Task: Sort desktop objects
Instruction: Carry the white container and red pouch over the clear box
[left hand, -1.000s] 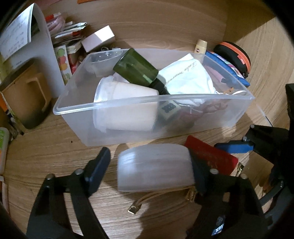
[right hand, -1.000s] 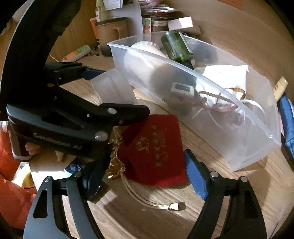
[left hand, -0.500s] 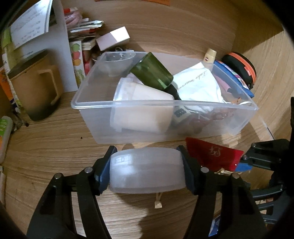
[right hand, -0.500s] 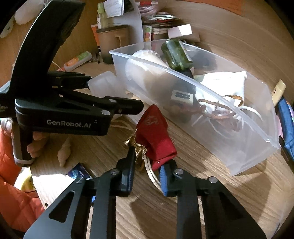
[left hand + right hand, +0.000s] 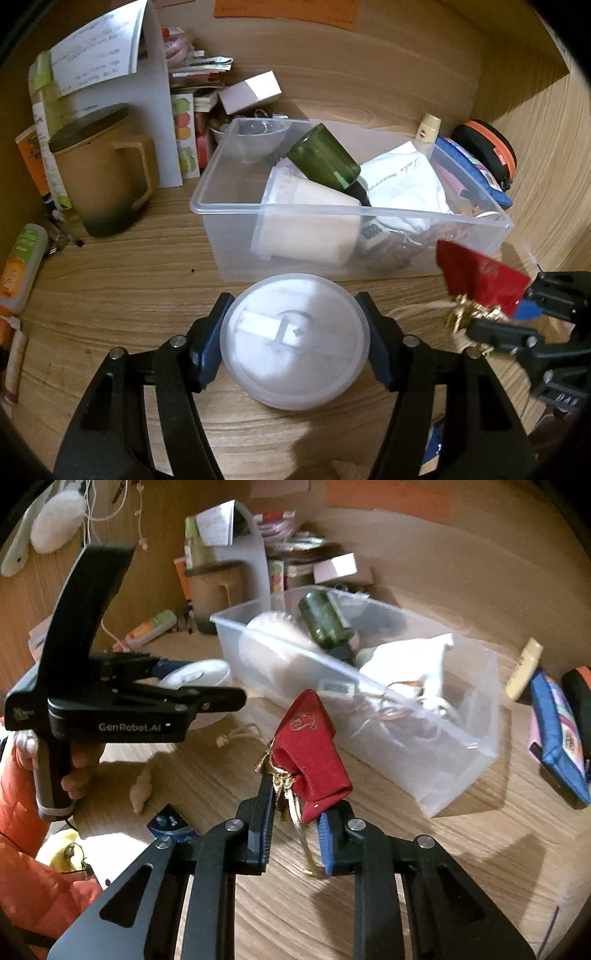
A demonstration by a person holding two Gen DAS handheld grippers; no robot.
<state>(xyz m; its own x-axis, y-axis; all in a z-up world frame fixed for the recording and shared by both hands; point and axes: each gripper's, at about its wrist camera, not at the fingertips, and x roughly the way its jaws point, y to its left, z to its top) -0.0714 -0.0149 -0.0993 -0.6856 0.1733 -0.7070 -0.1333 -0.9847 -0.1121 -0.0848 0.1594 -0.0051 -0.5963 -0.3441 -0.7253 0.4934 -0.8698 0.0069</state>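
Note:
My left gripper (image 5: pixel 295 341) is shut on a round translucent white container (image 5: pixel 294 341) and holds it above the wooden desk, in front of the clear plastic bin (image 5: pixel 332 210). My right gripper (image 5: pixel 295 808) is shut on a red drawstring pouch (image 5: pixel 310 749) with gold cord, lifted off the desk near the bin's (image 5: pixel 454 746) front. The pouch also shows at the right of the left wrist view (image 5: pixel 480 277). The bin holds a green bottle (image 5: pixel 325 162), a white cup (image 5: pixel 310 225) and a white cloth bag (image 5: pixel 402 184).
A tan mug (image 5: pixel 99 181), papers and small boxes (image 5: pixel 251 92) stand behind the bin on the left. A blue case (image 5: pixel 557 738) and a black-orange pouch (image 5: pixel 487 151) lie right of the bin. A tube (image 5: pixel 22 269) lies far left.
The left gripper has lifted and tilted the white container so its round face shows. The right gripper has raised the red pouch higher off the desk.

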